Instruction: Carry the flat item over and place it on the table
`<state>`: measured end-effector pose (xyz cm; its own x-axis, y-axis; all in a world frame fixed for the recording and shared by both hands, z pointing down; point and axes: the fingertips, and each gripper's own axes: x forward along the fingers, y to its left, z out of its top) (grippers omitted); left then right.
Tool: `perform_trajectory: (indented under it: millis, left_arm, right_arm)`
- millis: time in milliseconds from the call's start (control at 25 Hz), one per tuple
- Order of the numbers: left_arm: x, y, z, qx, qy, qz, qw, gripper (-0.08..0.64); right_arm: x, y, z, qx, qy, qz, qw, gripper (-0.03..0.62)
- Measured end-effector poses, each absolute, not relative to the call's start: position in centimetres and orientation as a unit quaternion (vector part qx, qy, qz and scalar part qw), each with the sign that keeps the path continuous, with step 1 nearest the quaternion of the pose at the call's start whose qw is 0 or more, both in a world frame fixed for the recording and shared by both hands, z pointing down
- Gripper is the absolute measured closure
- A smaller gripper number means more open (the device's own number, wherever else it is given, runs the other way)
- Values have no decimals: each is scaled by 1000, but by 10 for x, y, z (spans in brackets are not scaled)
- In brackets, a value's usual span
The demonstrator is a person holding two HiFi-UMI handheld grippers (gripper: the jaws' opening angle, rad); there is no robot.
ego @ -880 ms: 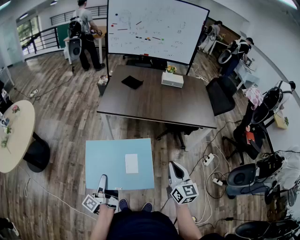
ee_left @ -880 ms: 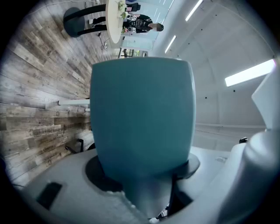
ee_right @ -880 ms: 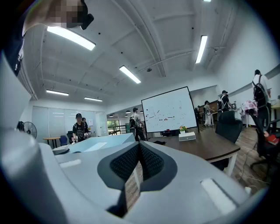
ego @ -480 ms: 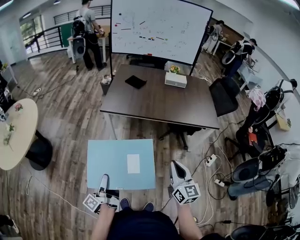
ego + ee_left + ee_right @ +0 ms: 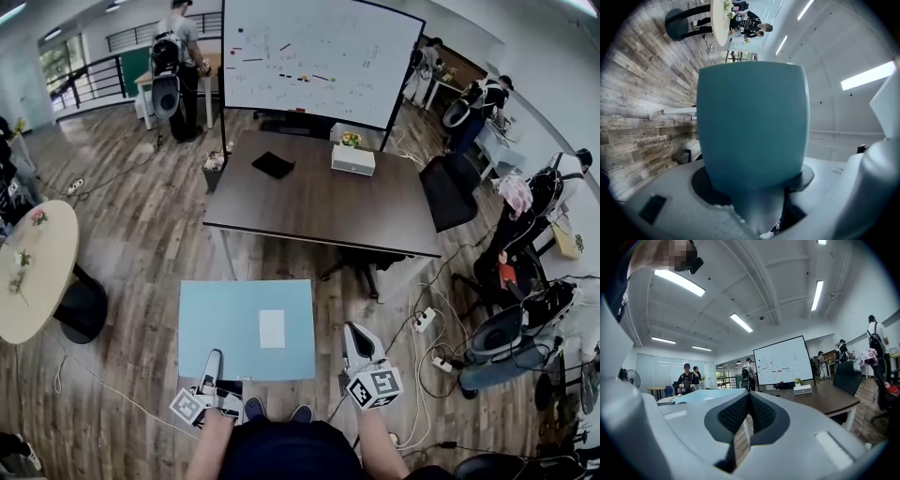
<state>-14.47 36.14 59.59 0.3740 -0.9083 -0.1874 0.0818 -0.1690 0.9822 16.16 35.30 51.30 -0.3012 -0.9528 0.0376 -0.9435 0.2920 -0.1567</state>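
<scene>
The flat item is a light blue board (image 5: 246, 328) with a small white label (image 5: 272, 328), held level above the wooden floor. My left gripper (image 5: 214, 364) is shut on the middle of its near edge. In the left gripper view the board (image 5: 752, 122) fills the centre and runs out from between the jaws. My right gripper (image 5: 354, 334) hangs just right of the board, apart from it. Its jaws (image 5: 749, 401) are shut with nothing between them. The dark brown table (image 5: 319, 202) stands straight ahead, a short way beyond the board.
A white box (image 5: 352, 159) and a black flat thing (image 5: 273, 165) lie at the table's far end, before a whiteboard (image 5: 319, 61). A round table (image 5: 33, 272) is at the left. A black chair (image 5: 448, 192), power strips (image 5: 422, 323) and cables are at the right. People stand far off.
The view has shifted slightly forward and to the right, with the table a little nearer. The board stays in the left gripper, and the right gripper keeps its place beside it.
</scene>
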Motion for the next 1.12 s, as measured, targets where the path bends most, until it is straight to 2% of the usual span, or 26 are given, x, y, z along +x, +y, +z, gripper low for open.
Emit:
perform_trajectory:
  millis: [1120]
  left_arm:
    - [-223, 346, 609, 630, -309, -441, 559, 299]
  right_arm:
    - [87, 352, 531, -632, 770, -82, 10, 595]
